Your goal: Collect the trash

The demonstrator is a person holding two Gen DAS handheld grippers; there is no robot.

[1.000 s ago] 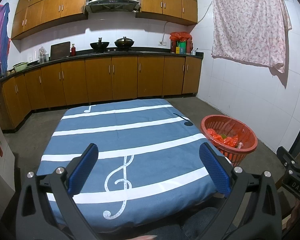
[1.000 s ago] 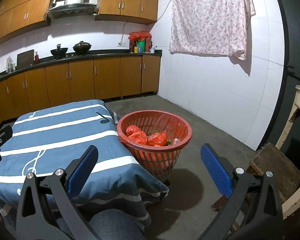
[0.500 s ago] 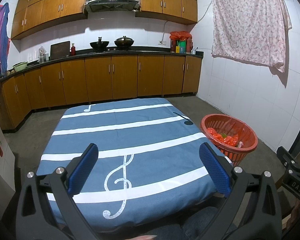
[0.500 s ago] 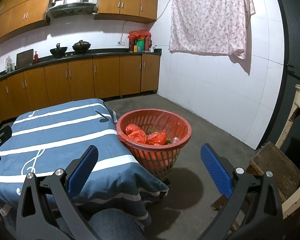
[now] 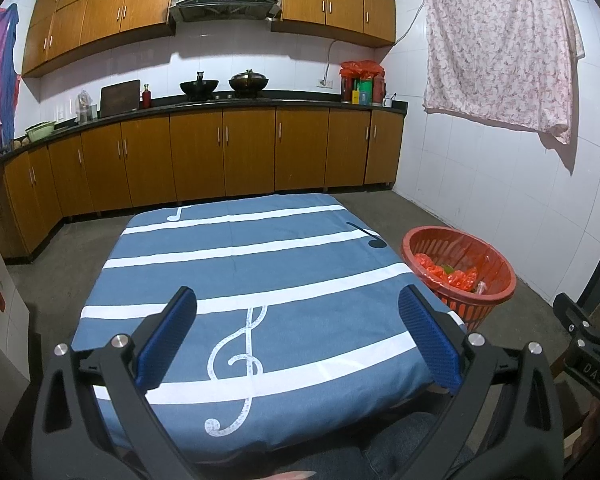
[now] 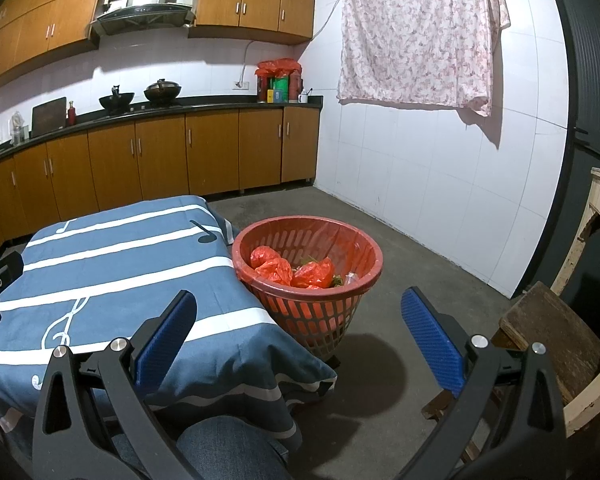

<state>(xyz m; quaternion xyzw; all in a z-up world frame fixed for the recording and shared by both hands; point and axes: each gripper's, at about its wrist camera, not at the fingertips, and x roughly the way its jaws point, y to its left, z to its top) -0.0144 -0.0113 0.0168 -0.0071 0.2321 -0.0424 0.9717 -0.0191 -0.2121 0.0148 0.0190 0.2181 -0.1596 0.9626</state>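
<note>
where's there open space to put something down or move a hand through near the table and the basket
The blue tablecloth shows bare from its far edge to the near edge. The concrete floor between the red basket and the white tiled wall is open. It is tight where the basket sits close against the table's corner, and by the wooden stool.

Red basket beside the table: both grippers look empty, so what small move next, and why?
Probably pan a gripper to look for leftover trash. The red basket already holds red bags, the blue tablecloth shows no litter, and the left gripper and right gripper are open and empty.
</note>
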